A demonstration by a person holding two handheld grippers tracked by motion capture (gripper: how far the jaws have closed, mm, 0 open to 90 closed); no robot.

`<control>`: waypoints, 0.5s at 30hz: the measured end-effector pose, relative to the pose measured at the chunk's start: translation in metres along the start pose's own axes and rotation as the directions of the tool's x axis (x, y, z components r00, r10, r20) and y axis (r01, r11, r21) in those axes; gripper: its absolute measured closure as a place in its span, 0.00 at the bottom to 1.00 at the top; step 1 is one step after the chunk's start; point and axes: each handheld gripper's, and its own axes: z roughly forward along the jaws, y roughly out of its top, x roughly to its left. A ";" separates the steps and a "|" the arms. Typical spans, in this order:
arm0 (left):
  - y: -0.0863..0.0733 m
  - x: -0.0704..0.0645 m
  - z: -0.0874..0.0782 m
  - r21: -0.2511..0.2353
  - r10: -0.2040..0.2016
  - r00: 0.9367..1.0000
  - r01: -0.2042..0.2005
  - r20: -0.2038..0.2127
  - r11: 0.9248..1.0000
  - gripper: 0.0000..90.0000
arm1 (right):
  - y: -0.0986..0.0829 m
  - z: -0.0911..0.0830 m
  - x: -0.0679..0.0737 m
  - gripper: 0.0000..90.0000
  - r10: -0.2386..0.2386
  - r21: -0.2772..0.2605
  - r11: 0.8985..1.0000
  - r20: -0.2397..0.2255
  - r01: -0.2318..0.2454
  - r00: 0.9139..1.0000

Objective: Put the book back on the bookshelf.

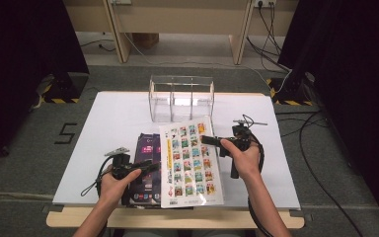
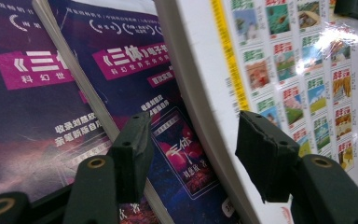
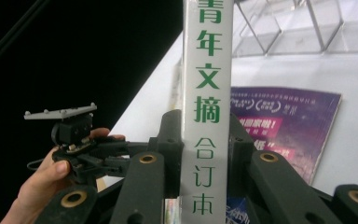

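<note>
Item: white bound volume, cover printed with a grid of small colour pictures, green characters down its spine. Location: near edge of the bench, at the middle, tilted up off the surface, its long axis running from the near edge toward the far edge. It leans partly over two purple paperbacks that lie flat at its left.

Right gripper: jaws clamped on the spine of the white volume, one pad on each cover, gripping at the volume's far right part. The right gripper view looks straight along the spine, which stands upright between the pads.

Left gripper: jaws apart, holding nothing. In the left gripper view the page edge of the white volume runs slantwise between the two pads; one pad sits over the purple paperbacks, the other over the picture cover. No contact can be confirmed.

Other: clear acrylic rack with upright dividers, at the far edge of the bench, beyond the volume and well apart from it.

Judgement: the volume is being raised to stand. The rack lies straight ahead along the volume's long axis. The right gripper carries it; the left is placed to steady the near end.
</note>
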 end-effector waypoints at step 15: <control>-0.006 -0.001 -0.006 -0.059 0.008 1.000 -0.009 -0.012 0.998 0.50 | 0.028 -0.029 0.026 0.83 -0.122 -0.116 0.984 0.099 0.133 0.988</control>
